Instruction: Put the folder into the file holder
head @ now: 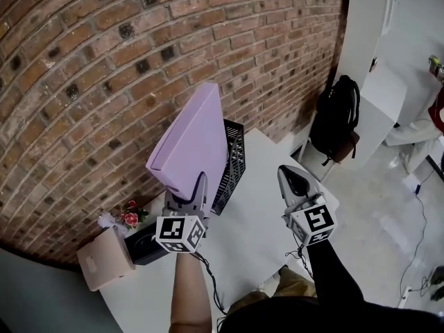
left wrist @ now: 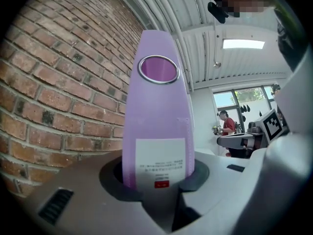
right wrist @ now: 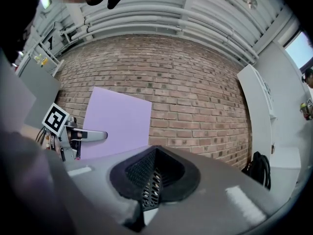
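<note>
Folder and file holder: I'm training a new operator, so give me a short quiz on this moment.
1. True or false: the purple folder already stands inside the black mesh file holder.
2. The left gripper has its jaws closed on: A the folder, B the file holder, C nothing.
3. Fill in: the wall behind the white table is made of ____.
Key: 1 false; 2 A; 3 brick.

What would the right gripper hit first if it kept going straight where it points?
Likely the black mesh file holder, dead ahead of the right gripper, though depth is unclear.
</note>
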The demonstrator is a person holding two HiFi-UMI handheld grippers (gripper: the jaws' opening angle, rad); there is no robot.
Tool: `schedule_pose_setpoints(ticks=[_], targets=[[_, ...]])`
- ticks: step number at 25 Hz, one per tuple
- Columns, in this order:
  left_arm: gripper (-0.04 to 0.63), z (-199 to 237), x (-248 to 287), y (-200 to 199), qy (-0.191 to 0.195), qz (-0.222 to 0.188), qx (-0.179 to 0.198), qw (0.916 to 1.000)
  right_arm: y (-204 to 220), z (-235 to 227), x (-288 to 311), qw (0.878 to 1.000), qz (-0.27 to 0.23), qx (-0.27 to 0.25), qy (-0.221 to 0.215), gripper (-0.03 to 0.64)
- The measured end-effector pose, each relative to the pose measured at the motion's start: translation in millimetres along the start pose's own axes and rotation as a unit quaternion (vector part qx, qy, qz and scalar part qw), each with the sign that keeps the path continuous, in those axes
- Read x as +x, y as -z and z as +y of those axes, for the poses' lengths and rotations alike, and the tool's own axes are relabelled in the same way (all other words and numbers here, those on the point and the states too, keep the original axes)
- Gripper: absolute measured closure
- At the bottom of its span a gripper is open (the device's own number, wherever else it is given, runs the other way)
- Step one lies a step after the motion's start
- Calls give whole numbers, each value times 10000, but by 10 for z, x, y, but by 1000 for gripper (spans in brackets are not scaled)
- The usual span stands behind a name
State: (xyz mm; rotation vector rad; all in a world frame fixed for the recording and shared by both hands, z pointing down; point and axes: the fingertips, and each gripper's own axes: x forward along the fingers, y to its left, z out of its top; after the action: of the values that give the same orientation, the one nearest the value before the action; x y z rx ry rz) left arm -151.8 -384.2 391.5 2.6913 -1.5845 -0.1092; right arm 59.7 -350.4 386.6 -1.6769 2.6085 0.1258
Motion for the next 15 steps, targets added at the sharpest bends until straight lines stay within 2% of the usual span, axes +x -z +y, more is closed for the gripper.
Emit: schedule_pose_setpoints(ticks=[4,15], targets=[[448,50,191,45,-34,-128,-119,9998,74,-164,139,9999,47,116,-77,617],[449,91,507,233,280,-374,-269,9985,289,-435,495,9987,151,254,-404,617]])
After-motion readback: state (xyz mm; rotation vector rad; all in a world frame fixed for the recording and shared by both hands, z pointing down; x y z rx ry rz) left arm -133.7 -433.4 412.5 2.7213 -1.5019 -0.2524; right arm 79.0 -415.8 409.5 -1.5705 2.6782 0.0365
